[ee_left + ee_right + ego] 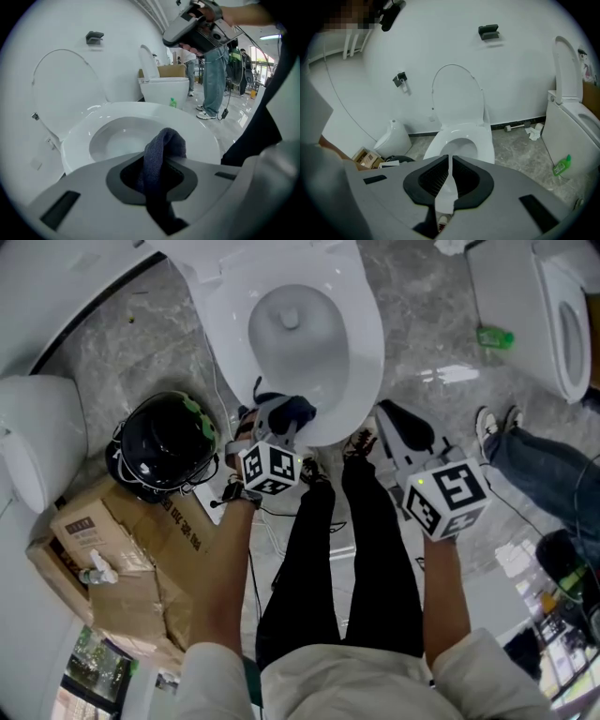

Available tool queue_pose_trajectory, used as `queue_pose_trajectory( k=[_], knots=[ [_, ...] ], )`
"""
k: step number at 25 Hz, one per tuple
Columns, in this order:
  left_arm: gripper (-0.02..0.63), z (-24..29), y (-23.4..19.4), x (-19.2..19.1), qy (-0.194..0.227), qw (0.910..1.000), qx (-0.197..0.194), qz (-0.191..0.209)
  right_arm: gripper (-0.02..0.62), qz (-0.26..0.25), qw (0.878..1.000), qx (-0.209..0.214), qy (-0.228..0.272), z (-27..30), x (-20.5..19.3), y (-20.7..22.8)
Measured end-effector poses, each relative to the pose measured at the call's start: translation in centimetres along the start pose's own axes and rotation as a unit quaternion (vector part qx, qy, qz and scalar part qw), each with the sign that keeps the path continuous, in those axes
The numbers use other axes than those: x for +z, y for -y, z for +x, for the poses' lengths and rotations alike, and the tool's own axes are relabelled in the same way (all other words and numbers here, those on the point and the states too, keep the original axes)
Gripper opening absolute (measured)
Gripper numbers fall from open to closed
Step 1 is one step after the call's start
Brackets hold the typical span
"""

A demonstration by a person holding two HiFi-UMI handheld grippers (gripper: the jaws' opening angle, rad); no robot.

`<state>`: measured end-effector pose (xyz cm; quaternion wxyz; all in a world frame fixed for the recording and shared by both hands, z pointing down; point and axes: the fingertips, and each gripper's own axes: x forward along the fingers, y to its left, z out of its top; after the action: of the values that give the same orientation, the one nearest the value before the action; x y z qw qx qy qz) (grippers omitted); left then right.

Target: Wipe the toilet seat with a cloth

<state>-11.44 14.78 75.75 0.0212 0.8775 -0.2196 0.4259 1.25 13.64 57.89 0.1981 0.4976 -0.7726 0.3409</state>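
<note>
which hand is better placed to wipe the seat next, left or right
Left. The left claw is shut on the dark cloth at the toilet seat's front rim; the right claw is shut, empty, and farther back.

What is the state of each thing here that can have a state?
Toilet lid: raised, upright.
Toilet seat: lowered on the bowl.
Cloth: bunched, pinched between jaws.
Left gripper: shut on the cloth.
Right gripper: shut, empty.

light: bright, even | glare: floor sheen | edges: fisheye warp, dark vignette | focus: sharp
</note>
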Motion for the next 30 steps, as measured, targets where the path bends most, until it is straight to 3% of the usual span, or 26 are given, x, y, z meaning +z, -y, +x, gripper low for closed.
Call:
queue_pose_trajectory(
  k=[11, 30],
  knots=[
    [0.040, 0.7, -5.8, -1.0, -0.002, 0.9984, 0.056, 0.004, 0.046, 0.003, 1.000, 0.004, -0.008, 2.3, -0.2, 0.5],
    [0.040, 2.9, -15.8, -0.6, -0.021, 0.9957, 0.090, 0.000, 0.046, -0.002, 0.999, 0.025, -0.034, 6.1, 4.1, 4.2]
  ],
)
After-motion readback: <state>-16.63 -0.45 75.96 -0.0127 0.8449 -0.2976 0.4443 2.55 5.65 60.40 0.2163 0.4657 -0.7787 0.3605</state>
